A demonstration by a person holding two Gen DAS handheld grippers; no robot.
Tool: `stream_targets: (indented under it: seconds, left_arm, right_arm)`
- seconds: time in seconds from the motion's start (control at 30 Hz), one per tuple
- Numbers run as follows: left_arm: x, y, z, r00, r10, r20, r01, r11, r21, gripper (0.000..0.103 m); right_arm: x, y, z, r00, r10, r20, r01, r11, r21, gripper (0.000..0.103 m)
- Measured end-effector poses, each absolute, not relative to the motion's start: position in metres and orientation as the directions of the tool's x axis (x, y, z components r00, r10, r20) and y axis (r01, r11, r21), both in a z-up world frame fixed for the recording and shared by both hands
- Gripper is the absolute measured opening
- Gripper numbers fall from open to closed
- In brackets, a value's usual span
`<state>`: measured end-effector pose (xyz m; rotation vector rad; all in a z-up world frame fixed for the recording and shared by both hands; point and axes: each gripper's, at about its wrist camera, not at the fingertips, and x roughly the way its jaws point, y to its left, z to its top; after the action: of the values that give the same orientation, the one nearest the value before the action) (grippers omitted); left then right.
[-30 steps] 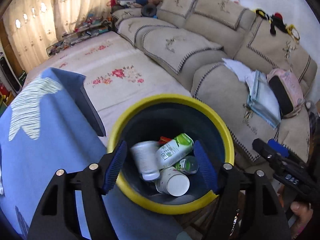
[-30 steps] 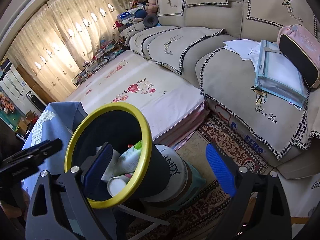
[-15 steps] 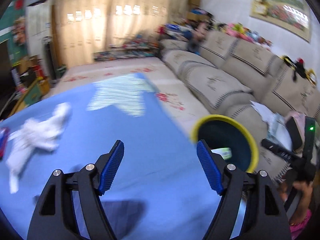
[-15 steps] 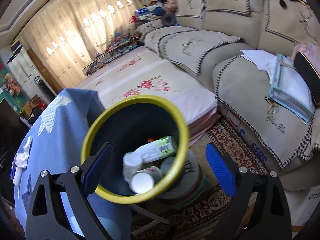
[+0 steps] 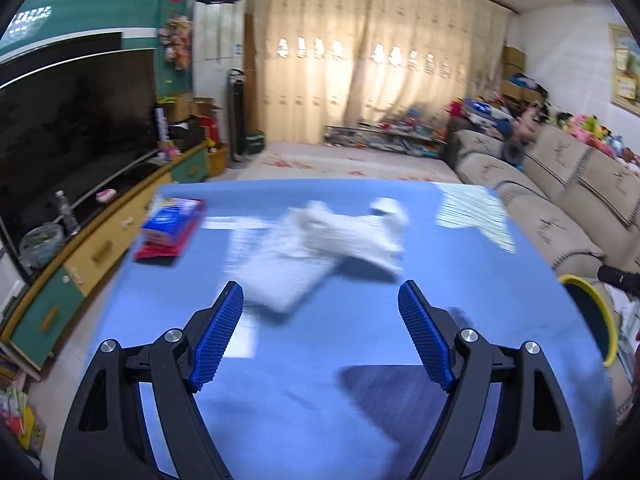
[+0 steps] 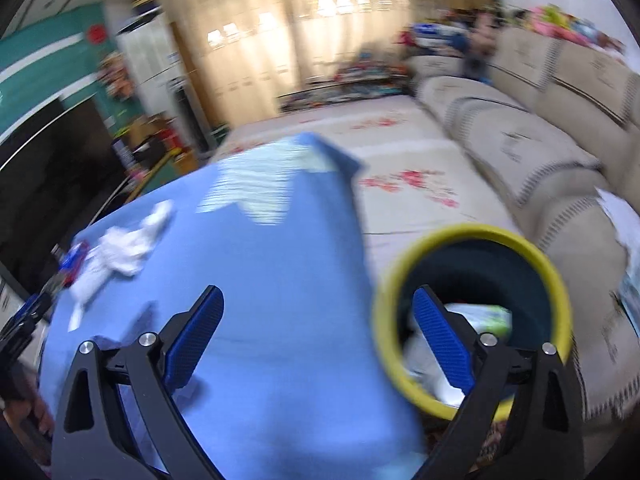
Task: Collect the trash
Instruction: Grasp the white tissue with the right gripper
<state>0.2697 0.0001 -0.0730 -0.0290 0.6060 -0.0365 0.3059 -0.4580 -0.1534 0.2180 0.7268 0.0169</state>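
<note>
Left gripper (image 5: 320,332), empty with jaws opening, should straddle the crumpled tissue (image 5: 332,240) squarely before pinching it.

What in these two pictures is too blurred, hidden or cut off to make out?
- Left view: white crumpled stuff on the blue table, smeared by motion; tissue or cloth unclear.
- Left view: yellow-rimmed bin, cut by the edge.
- Right view: bin's contents, blurred, partly behind the right gripper.
</note>
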Motion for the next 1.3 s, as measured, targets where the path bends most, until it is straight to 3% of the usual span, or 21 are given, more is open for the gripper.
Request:
stream_targets:
  seconds: [0.33,0.43,0.93,1.1,1.13,1.2,1.3]
  left_arm:
    - [0.264,0.044,-0.081,0.869,0.004,-0.495,-0.048,0.996,-0.076,0.085]
    - [0.265,0.044,-0.085,0.86,-0.018,-0.509,-0.03,0.996,-0.086,0.085]
    - [0.267,0.036,-0.091,0.845,-0.026,-0.533,-0.021,0.996,-0.082,0.085]
    - [0.268,0.034,-0.092,0.843,-0.029,-0.537,-0.016,0.997,-0.08,0.085]
    - [0.268,0.034,-0.093,0.843,-0.029,-0.538,-0.016,0.997,-0.08,0.085]
    - [0.268,0.035,-0.093,0.842,-0.028,-0.539,-0.017,0.997,-0.079,0.085]
    - [0.268,0.034,-0.093,0.844,-0.023,-0.536,-0.02,0.997,-0.074,0.085]
  right_arm:
    - [0.393,-0.297,-0.156,0.681,0.285,-0.675,-0.303,0.948,0.094,0.091]
    - [0.414,-0.268,-0.169,0.644,0.289,-0.709,-0.358,0.932,0.055,0.083]
    - [0.499,-0.226,-0.213,0.521,0.285,-0.804,-0.414,0.909,0.054,0.079]
    - [0.489,-0.213,-0.215,0.537,0.298,-0.79,-0.507,0.862,-0.019,0.039]
    - [0.487,-0.211,-0.214,0.546,0.286,-0.788,-0.508,0.861,-0.039,0.035]
    - [0.485,-0.209,-0.212,0.55,0.276,-0.788,-0.506,0.861,-0.052,0.01]
    - [0.485,-0.211,-0.211,0.552,0.265,-0.791,-0.488,0.872,-0.048,0.008]
